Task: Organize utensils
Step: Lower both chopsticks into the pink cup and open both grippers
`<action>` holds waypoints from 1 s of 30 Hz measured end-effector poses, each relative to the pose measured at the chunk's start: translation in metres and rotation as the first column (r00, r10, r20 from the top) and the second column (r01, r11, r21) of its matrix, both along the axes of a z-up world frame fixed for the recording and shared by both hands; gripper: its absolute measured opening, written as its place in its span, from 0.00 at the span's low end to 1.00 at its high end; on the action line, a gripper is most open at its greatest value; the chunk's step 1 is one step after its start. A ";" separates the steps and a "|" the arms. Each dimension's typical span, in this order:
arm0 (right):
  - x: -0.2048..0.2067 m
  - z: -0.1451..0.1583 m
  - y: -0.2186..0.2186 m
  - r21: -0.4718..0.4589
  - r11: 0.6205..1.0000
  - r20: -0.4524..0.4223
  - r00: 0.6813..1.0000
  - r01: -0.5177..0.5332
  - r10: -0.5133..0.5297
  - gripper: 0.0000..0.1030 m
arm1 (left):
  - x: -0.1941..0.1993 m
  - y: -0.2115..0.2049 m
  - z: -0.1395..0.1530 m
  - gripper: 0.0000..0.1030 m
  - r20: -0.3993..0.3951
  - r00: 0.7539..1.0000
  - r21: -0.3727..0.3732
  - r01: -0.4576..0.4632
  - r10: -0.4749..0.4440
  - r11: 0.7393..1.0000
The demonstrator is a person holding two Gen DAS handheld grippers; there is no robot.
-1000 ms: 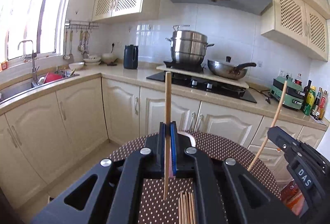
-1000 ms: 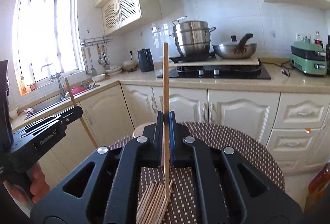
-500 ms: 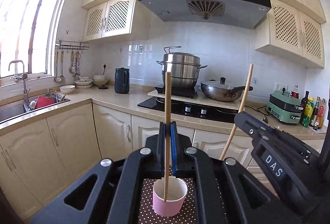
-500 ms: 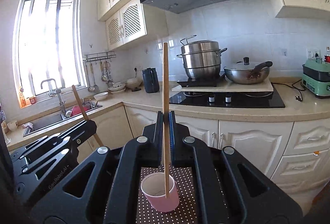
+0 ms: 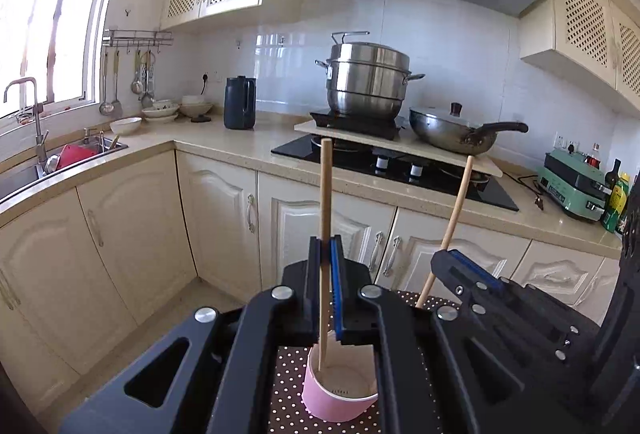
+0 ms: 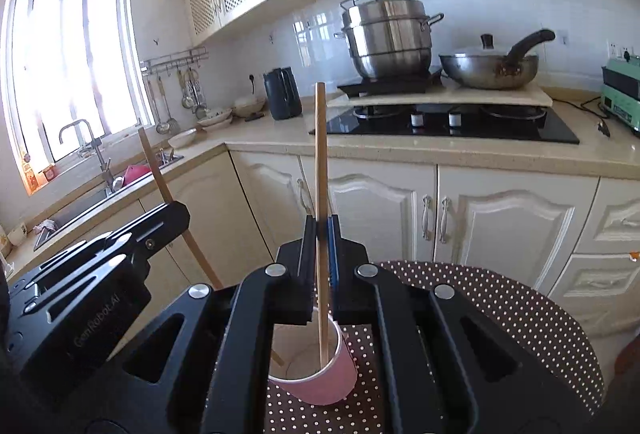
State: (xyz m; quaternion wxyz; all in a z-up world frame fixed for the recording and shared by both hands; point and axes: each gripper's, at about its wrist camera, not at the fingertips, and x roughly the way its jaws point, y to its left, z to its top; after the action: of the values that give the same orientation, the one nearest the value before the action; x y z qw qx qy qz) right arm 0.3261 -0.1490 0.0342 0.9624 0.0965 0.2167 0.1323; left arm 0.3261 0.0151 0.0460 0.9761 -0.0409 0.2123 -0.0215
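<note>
A pink paper cup (image 5: 340, 394) (image 6: 316, 370) stands on the round brown polka-dot table (image 6: 520, 314). My left gripper (image 5: 325, 246) is shut on an upright wooden chopstick (image 5: 325, 194); that stick's lower end dips inside the cup's mouth. My right gripper (image 6: 321, 230) is shut on a second wooden chopstick (image 6: 321, 154), its tip also down inside the cup. Each gripper shows in the other's view: the right one (image 5: 460, 262) at right with its slanted stick (image 5: 456, 210), the left one (image 6: 172, 214) at left with its stick (image 6: 156, 170).
Cream cabinets and a counter run behind the table. On the hob (image 5: 400, 166) stand a steel steamer pot (image 5: 368, 78) and a wok (image 5: 460, 134). A dark kettle (image 5: 239, 102), a sink (image 5: 60, 162) under the window and a green appliance (image 5: 576, 178) sit along the counter.
Both grippers moved forward over the table with their chopsticks. The pile of loose chopsticks dropped out of view, the pink cup came in below the jaws, and both stick tips now reach into it.
</note>
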 end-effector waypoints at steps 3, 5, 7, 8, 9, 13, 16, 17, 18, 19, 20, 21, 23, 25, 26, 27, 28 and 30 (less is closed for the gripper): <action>0.009 -0.025 0.007 -0.009 1.000 -0.079 0.997 -0.022 0.021 0.06 | 0.009 0.007 -0.022 0.06 -0.042 0.999 -0.013 0.000 0.000 1.000; 0.014 -0.037 0.011 -0.016 0.999 -0.124 0.992 -0.036 0.034 0.06 | 0.015 0.011 -0.037 0.07 -0.082 0.997 -0.016 0.007 -0.008 1.000; 0.016 -0.043 0.014 -0.023 0.998 -0.150 0.988 -0.050 0.046 0.07 | 0.018 0.015 -0.045 0.08 -0.090 0.996 -0.005 -0.008 0.007 1.000; 0.016 -0.045 0.015 -0.028 0.998 -0.162 0.985 -0.062 0.057 0.07 | 0.018 0.017 -0.048 0.09 -0.096 0.995 -0.002 -0.005 0.005 1.000; 0.016 -0.046 0.016 -0.034 0.997 -0.172 0.983 -0.072 0.065 0.07 | 0.018 0.019 -0.050 0.11 -0.106 0.994 -0.007 0.007 -0.007 1.000; 0.014 -0.046 0.018 -0.044 0.996 -0.189 0.980 -0.071 0.062 0.19 | 0.018 0.024 -0.054 0.26 -0.118 0.992 -0.032 0.029 -0.032 0.999; 0.010 -0.044 0.014 -0.069 0.997 -0.184 0.983 -0.024 0.011 0.58 | 0.013 0.027 -0.053 0.28 -0.107 0.994 -0.011 0.005 -0.006 1.000; 0.006 -0.042 0.011 -0.068 0.998 -0.166 0.986 -0.011 0.000 0.60 | 0.010 0.028 -0.052 0.30 -0.102 0.995 -0.006 0.003 -0.004 1.000; 0.003 -0.039 0.008 -0.061 0.998 -0.155 0.988 -0.013 0.003 0.60 | 0.008 0.030 -0.051 0.32 -0.099 0.995 -0.008 0.011 -0.012 1.000; 0.001 -0.037 0.006 -0.059 0.998 -0.156 0.988 -0.013 0.003 0.60 | 0.005 0.031 -0.050 0.33 -0.098 0.995 -0.012 0.014 -0.016 1.000; -0.001 -0.036 0.005 -0.058 0.998 -0.156 0.988 -0.011 0.002 0.60 | 0.002 0.032 -0.049 0.34 -0.095 0.995 -0.013 0.015 -0.016 1.000; -0.004 -0.033 0.004 -0.060 0.998 -0.151 0.989 -0.010 0.001 0.60 | 0.000 0.032 -0.047 0.35 -0.092 0.996 -0.009 0.013 -0.014 1.000; -0.010 -0.029 0.004 -0.071 0.997 -0.141 0.990 -0.008 -0.002 0.60 | -0.006 0.031 -0.044 0.36 -0.086 0.996 -0.004 0.016 -0.016 1.000; -0.017 -0.024 0.003 -0.073 0.997 -0.133 0.991 -0.007 -0.003 0.60 | -0.012 0.030 -0.040 0.36 -0.080 0.996 -0.004 0.024 -0.024 1.000; -0.019 -0.022 0.003 -0.072 0.997 -0.130 0.992 -0.006 -0.003 0.60 | -0.016 0.030 -0.038 0.37 -0.076 0.997 -0.005 0.025 -0.026 1.000; -0.023 -0.020 0.003 -0.073 0.997 -0.127 0.992 -0.006 -0.003 0.61 | -0.019 0.029 -0.036 0.37 -0.072 0.997 -0.004 0.026 -0.027 1.000; -0.026 -0.018 0.003 -0.074 0.997 -0.123 0.992 -0.005 -0.004 0.61 | -0.024 0.027 -0.033 0.38 -0.067 0.997 -0.001 0.027 -0.027 1.000; -0.035 -0.013 0.003 -0.080 0.997 -0.112 0.994 0.001 -0.010 0.62 | -0.033 0.024 -0.028 0.40 -0.054 0.998 0.011 0.027 -0.027 1.000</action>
State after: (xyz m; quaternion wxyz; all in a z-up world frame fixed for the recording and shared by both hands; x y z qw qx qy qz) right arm 0.2912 -0.1462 0.0215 0.9522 0.0659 0.2751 0.1154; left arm 0.2933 0.0396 0.0182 0.9699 -0.0331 0.2390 -0.0323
